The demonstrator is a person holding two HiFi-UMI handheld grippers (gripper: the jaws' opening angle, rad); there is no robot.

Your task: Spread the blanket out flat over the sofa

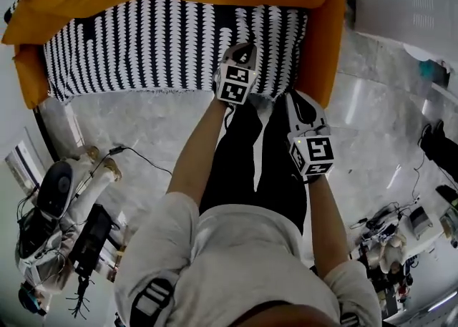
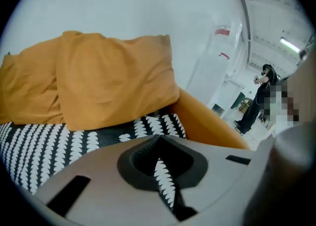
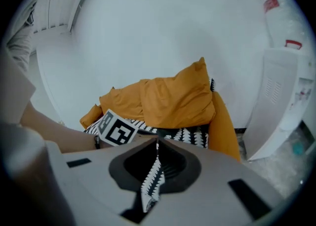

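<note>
At sofa (image 1: 325, 32) front: left gripper (image 1: 240, 52), right gripper (image 1: 297, 102), jaws clamped on blanket (image 1: 143, 39) edge; pull apart evenly, taut.

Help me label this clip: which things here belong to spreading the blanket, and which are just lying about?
In the job:
blanket
sofa with its cushions
left gripper and right gripper, each shut on the blanket

Lying about:
cable on the floor
gear beside it
white unit past the sofa
</note>
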